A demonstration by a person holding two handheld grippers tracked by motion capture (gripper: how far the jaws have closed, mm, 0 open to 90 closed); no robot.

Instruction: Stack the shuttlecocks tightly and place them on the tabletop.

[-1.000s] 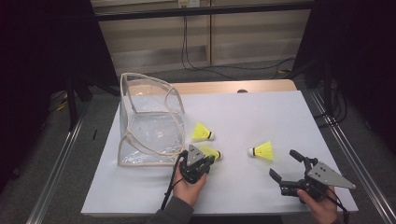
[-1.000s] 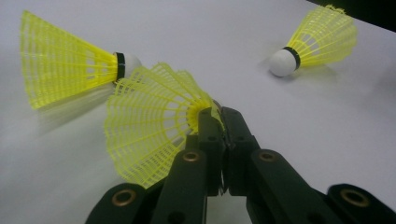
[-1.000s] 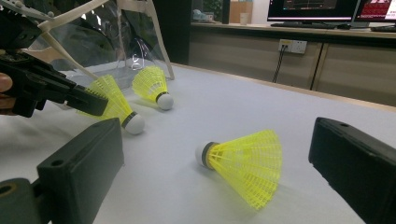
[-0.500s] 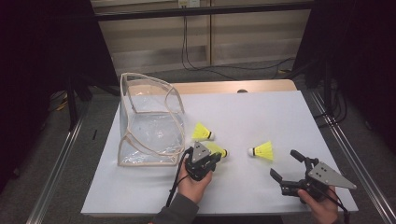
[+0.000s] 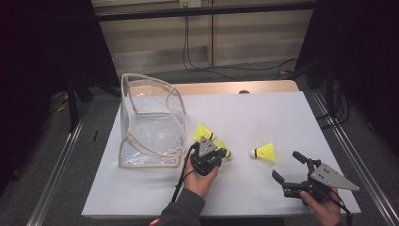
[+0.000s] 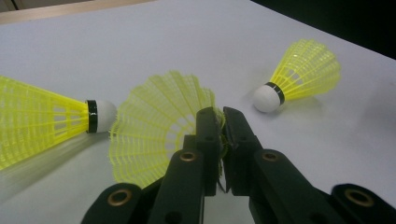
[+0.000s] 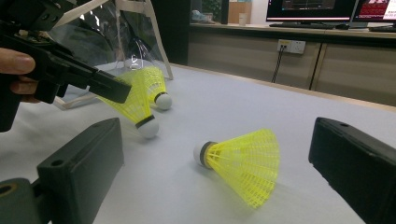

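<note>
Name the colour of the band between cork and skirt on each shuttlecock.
Black band, clearest in the left gripper view.

I see the left shuttlecock [image 6: 42, 122] cut by the frame edge beside my left gripper [image 6: 223, 122], held shuttlecock's [image 6: 161, 126] cork hidden behind it.

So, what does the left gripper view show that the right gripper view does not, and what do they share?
Left gripper view's extra: a close look along the left tool, shut on the skirt rim of the held shuttlecock.
Right gripper view's extra: the clear container, the monitors behind, and the right tool, open.
Shared: the white table, the held shuttlecock, the neighbour shuttlecock and the lone shuttlecock. The left tool is shared too, seen from the side in the right gripper view.
</note>
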